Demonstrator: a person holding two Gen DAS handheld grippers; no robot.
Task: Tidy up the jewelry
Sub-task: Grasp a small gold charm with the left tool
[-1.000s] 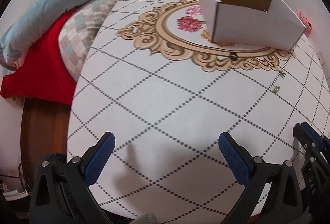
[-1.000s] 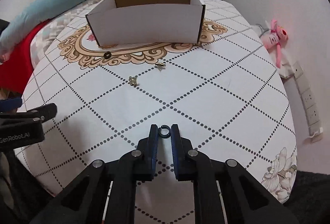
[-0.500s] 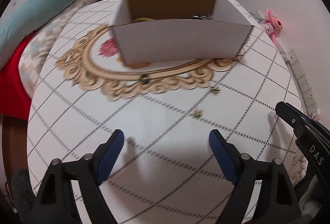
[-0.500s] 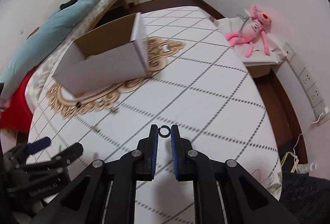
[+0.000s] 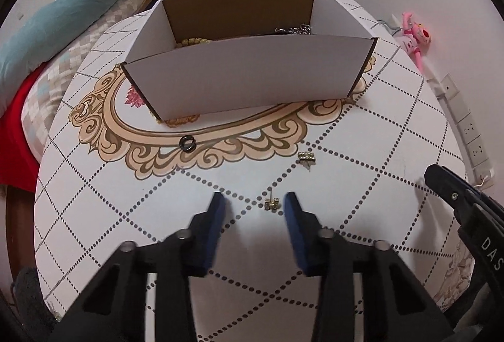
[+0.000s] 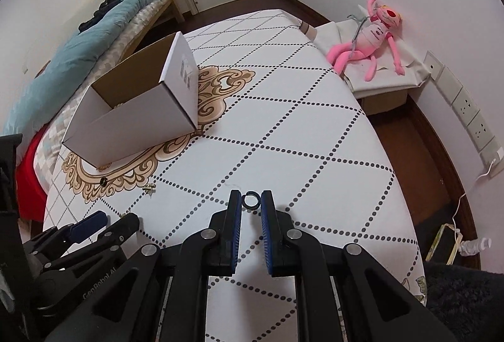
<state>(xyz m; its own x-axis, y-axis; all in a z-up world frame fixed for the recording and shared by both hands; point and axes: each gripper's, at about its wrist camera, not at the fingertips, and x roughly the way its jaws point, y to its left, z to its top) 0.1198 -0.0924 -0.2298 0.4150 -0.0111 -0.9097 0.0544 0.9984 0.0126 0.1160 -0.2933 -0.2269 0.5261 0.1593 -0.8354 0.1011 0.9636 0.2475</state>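
Observation:
My left gripper (image 5: 255, 205) is open, low over the table, with a small gold earring (image 5: 271, 202) between its fingertips, nearer the right one. A second gold earring (image 5: 306, 157) and a black ring (image 5: 187, 143) lie further ahead. The white cardboard box (image 5: 249, 77) stands behind them, with beads and a silver chain inside. My right gripper (image 6: 251, 202) is shut on a small black ring (image 6: 251, 201), held above the table right of the box (image 6: 138, 118).
The table (image 6: 315, 153) has a white cloth with dotted diamonds and a gold ornament. A bed with a teal duvet (image 5: 78, 5) is at the left. A pink plush toy (image 6: 368, 39) lies on a low stand at the right, with wall sockets nearby.
My left gripper has swung toward the box, moved in on the gold earring, and narrowed its opening. My right gripper has turned to the right, still holding the black ring.

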